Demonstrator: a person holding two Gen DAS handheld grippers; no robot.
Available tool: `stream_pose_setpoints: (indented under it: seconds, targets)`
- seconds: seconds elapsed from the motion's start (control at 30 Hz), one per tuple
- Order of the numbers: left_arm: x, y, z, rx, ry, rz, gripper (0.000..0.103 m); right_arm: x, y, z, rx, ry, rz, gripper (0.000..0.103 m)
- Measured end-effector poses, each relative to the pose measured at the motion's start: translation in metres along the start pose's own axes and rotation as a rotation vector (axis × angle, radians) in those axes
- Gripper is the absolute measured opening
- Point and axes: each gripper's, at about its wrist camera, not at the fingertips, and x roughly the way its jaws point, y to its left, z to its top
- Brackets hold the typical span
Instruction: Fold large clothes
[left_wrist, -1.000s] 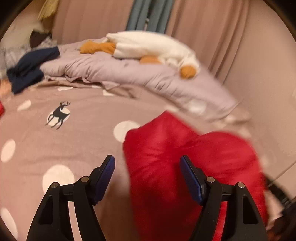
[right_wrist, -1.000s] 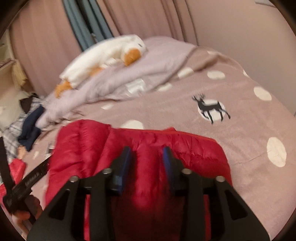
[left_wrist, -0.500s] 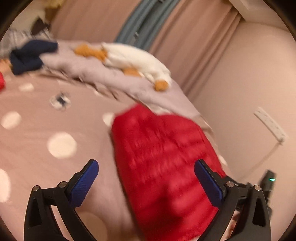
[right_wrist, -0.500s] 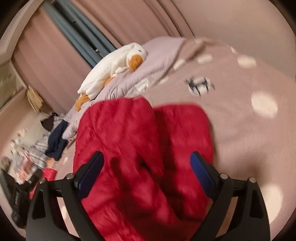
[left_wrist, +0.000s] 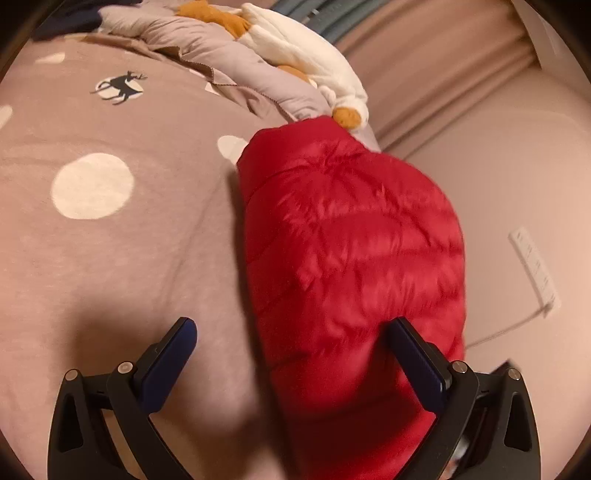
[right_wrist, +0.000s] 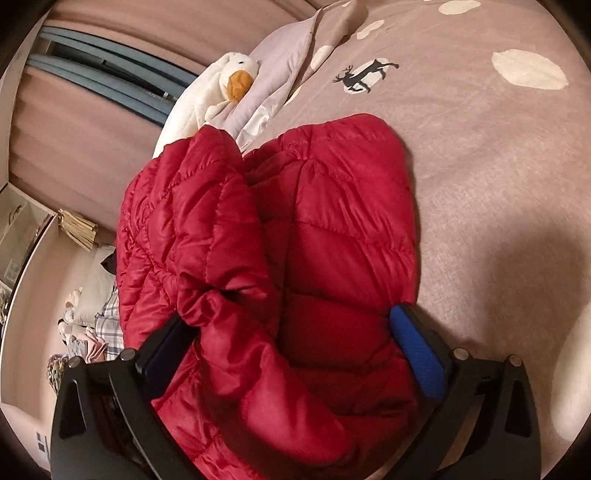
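A red quilted puffer jacket lies folded into a bundle on the pink dotted bedspread. In the right wrist view the jacket fills the middle, with one padded fold bulging on the left. My left gripper is open, its right finger over the jacket's near edge and its left finger over the bedspread. My right gripper is open wide, with the jacket's near end between its fingers.
A white plush duck lies on a rumpled lilac blanket at the head of the bed; it also shows in the right wrist view. A wall with a white power strip is at the right. Piled clothes lie beyond the bed.
Both grippers opened wide; the right one let go of the jacket. Both views tilted down and moved closer over the folded jacket.
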Motion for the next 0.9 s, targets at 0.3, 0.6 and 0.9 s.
stream_pose_setpoints:
  seconds: [0.3, 0.6, 0.9]
  targets:
    - [0.041, 0.010, 0.009, -0.097, 0.115, -0.127, 0.102, 0.003, -0.009, 0.004, -0.008, 0.080, 0.085, 0.103]
    - [0.047, 0.010, 0.010, 0.004, 0.163, -0.145, 0.102, 0.015, 0.001, -0.001, -0.075, 0.156, 0.135, 0.103]
    - [0.059, 0.002, 0.006, 0.036, 0.145, -0.104, 0.103, 0.015, -0.005, -0.006, -0.069, 0.149, 0.166, 0.103]
